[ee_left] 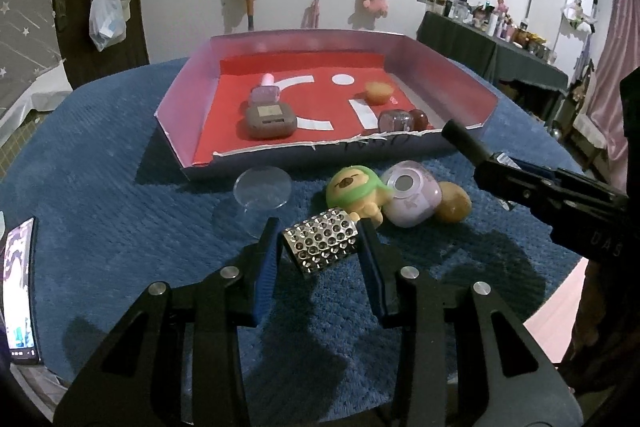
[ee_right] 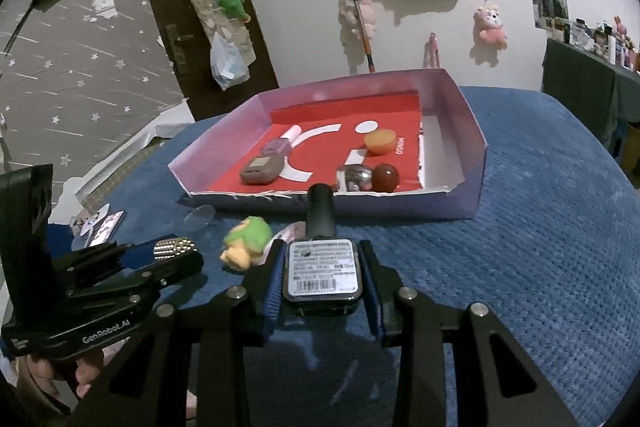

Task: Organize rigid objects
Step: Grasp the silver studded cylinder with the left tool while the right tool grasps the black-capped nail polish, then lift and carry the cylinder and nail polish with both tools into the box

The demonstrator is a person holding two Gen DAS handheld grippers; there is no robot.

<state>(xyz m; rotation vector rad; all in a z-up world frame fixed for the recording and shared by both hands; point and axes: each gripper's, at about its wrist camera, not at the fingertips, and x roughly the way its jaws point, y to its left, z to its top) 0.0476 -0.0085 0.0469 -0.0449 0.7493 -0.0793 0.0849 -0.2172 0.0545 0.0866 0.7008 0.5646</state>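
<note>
While both grippers carry a load above the blue worktop (ee_left: pixel 120 155), the step in hand reads as transfer: two items picked, neither yet placed. Nearest, left gripper (ee_left: pixel 320 243): jaws clenched on a studded silver cylinder (ee_left: pixel 320 243), held tilted and, to judge by its shadow on the cloth, clear of the worktop. Right gripper (ee_right: pixel 320 267): jaws clamped on the body of a dark bottle (ee_right: pixel 320 271), label side up, black cap pointing towards the tray. Next out, loose on the worktop just before the tray's near wall: a clear plastic disc (ee_left: pixel 262 187); a yellow figurine with a green hood (ee_left: pixel 354 193); a lilac case with a round window (ee_left: pixel 412 197), touching the figurine; a tan ball (ee_left: pixel 452 207) against the case. Beyond, the tray (ee_left: pixel 320 39), pale walls and red floor with white markings, already holding a grey-brown device (ee_left: pixel 270 121), a small pink bottle (ee_left: pixel 266 91) just behind it, a yellow cup-shaped piece (ee_left: pixel 378 91), a shiny faceted block (ee_left: pixel 394 121) and a dark red ball (ee_left: pixel 418 117) beside it. A phone (ee_left: pixel 20 291) lies at the worktop's left edge. Judgement: the next move calls for carrying each load over the near wall, high enough to clear its torn rim, to bare red floor, the middle looking freest, then releasing without knocking the stored pieces. Four loose items would remain.
</note>
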